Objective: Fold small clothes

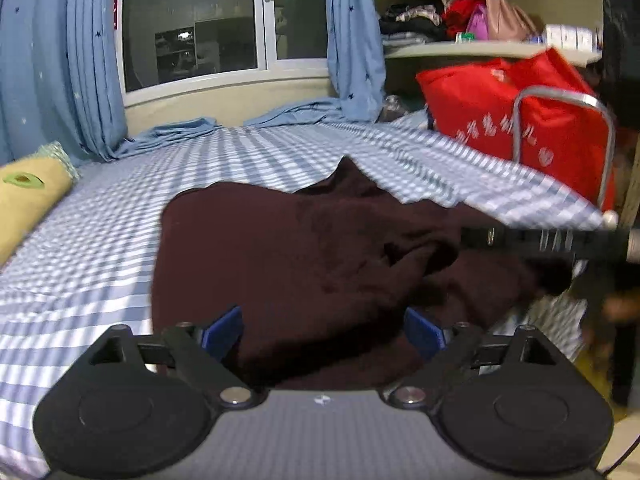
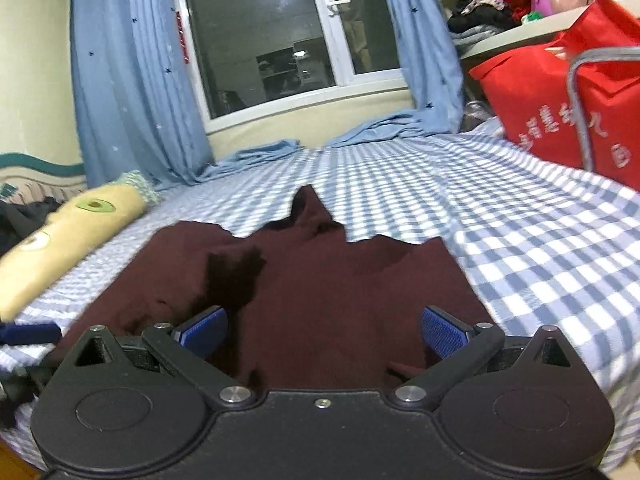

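Right up against each lens is a gripper, so two in total, each with two blue pads. The left gripper has its jaws spread wide, nothing pinched, and the right gripper is just as wide and empty too.

One piece of clothing: a dark maroon garment lying on the blue-and-white checked bedsheet. It sits right under and ahead of both sets of jaws, running between the pads in each view, but the pads don't press on it as far as I can tell. It's rumpled on the right side in the left view, flatter in the right view, with a pointy bit sticking out at the far edge.

Other stuff: one yellow pillow off to the left, one big red bag at the far right, two blue curtains around one window.

Hard to make out: a black bar crosses the right of the left view, blurred, probably the other gripper. What kind of garment it is, I can't tell. The shelf clutter is a blur.
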A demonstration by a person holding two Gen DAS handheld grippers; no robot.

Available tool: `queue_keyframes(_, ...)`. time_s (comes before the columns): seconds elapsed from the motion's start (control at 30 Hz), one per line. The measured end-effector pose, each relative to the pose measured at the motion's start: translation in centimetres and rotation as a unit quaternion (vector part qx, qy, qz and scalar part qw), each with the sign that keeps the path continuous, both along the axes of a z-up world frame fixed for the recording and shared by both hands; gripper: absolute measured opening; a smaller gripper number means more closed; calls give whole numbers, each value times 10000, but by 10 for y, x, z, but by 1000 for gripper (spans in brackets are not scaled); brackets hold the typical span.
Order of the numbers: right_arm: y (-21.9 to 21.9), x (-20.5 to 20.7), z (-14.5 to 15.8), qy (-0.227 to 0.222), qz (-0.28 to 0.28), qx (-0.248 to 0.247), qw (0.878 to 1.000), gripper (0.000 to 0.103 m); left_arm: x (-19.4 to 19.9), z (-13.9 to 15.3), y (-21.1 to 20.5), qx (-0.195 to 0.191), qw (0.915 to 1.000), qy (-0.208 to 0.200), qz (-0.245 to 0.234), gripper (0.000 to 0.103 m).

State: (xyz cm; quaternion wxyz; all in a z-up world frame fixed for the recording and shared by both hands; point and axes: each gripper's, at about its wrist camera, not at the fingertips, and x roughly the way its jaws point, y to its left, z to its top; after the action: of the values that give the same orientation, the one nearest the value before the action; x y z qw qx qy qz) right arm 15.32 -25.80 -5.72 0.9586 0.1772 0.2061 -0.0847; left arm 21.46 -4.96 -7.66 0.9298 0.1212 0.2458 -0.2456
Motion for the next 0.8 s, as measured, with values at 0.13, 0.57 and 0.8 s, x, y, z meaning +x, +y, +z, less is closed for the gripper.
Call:
queue_keyframes(0.13, -4, 17, 7, -39, 196, 530, 9984, 103, 0, -3, 5, 309, 9994, -53, 138, 91)
queue_keyframes(0.57, -5, 59, 26, -140, 641, 1266, 9898, 103, 15, -8, 7, 324, 9986, 158, 375, 91)
queue_keyframes(0.8, 11, 89, 2, 319, 767, 1154, 9898, 73, 14, -12, 3, 561, 9980, -184, 220, 67)
